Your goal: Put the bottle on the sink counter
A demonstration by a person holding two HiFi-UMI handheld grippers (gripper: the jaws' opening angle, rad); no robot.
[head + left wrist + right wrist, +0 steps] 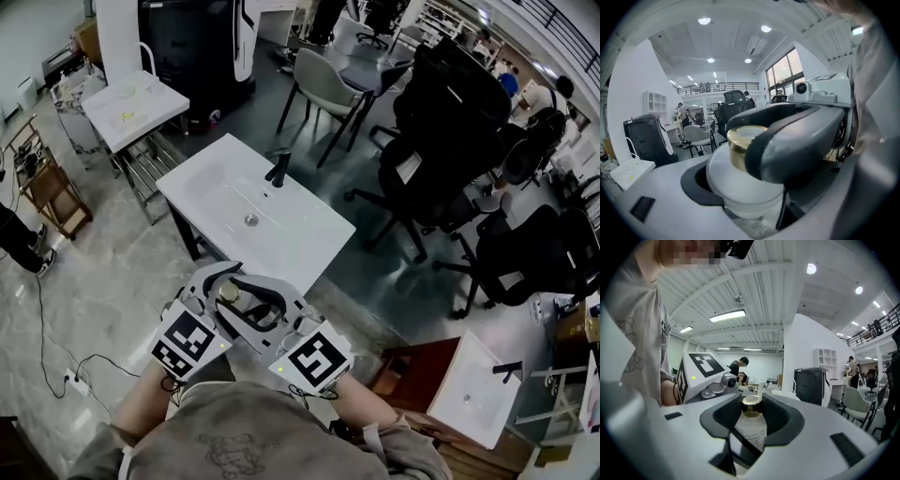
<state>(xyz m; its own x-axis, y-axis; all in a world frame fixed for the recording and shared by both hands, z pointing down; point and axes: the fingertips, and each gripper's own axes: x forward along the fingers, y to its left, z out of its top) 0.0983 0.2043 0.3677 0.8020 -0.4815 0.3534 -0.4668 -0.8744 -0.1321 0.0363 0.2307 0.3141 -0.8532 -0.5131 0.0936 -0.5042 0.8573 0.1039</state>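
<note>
One white sink counter (300,234) is standing ahead, with open floor running along its near edge. Both the left gripper (221,281) and the right gripper (244,302) are clenching the bottle (757,427) just short of that edge. Their jaws are hiding its body from above, leaving only its gold cap (229,292) showing.

The left gripper (745,194) and the right gripper (752,409) are held close together before the torso, with the marker cubes facing up. Both sets of jaws are closed on one bottle (229,293), the right set at its cap. The left forearm (141,412) and right forearm (364,401) are angled inward.
</note>
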